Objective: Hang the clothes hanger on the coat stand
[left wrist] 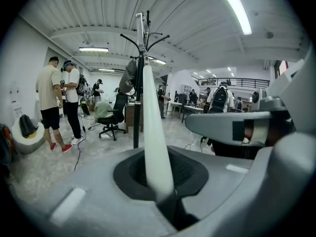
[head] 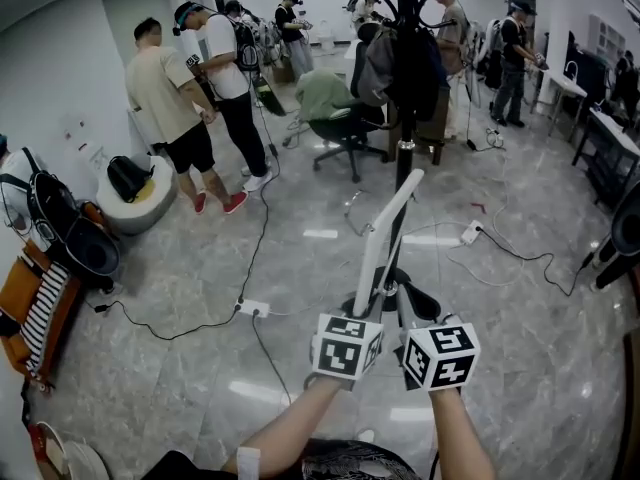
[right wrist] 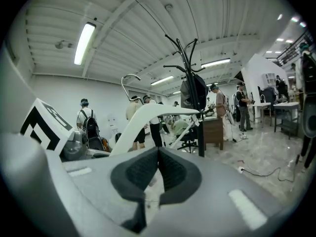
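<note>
A white clothes hanger (head: 388,230) rises slantwise from my left gripper (head: 377,303), which is shut on the lower end of one arm. In the left gripper view the hanger (left wrist: 150,127) runs up from the jaws (left wrist: 165,196) to its metal hook (left wrist: 140,19). The black coat stand (head: 405,118) stands straight ahead, with dark bags and clothes on its upper hooks. My right gripper (head: 406,313) is close beside the left one, its jaws shut (right wrist: 158,154) with nothing seen between them. Its view shows the hanger (right wrist: 143,117) to the left and the stand (right wrist: 200,132) beyond.
Several people (head: 165,98) stand at the back left, others at desks behind the stand. An office chair (head: 345,128) with a green garment is left of the stand. Cables and a power strip (head: 252,308) lie on the grey tiled floor. Bags (head: 45,258) sit at the left.
</note>
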{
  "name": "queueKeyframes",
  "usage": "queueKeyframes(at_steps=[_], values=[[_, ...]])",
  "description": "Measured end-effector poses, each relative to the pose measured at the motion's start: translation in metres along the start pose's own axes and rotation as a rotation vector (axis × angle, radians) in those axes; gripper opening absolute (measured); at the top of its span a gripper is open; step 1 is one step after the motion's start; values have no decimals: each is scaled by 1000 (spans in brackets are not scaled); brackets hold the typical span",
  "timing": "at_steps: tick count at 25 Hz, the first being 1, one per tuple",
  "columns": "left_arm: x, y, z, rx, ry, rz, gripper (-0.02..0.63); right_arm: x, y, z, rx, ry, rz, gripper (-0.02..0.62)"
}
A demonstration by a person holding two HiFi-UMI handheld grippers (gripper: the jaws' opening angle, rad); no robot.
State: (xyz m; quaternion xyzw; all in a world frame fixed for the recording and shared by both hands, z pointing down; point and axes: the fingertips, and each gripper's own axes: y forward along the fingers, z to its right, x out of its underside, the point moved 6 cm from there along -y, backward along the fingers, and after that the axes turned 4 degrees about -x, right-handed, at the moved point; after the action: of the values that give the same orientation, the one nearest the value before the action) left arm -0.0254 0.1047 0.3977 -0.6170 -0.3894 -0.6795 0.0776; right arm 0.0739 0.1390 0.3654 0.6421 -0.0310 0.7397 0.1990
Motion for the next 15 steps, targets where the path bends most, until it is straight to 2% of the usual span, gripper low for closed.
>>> queueKeyframes(at_steps=[15], values=[[-8,15,-25,-70,-36,15,38,-9,38,3,-74,-28,-24,0]])
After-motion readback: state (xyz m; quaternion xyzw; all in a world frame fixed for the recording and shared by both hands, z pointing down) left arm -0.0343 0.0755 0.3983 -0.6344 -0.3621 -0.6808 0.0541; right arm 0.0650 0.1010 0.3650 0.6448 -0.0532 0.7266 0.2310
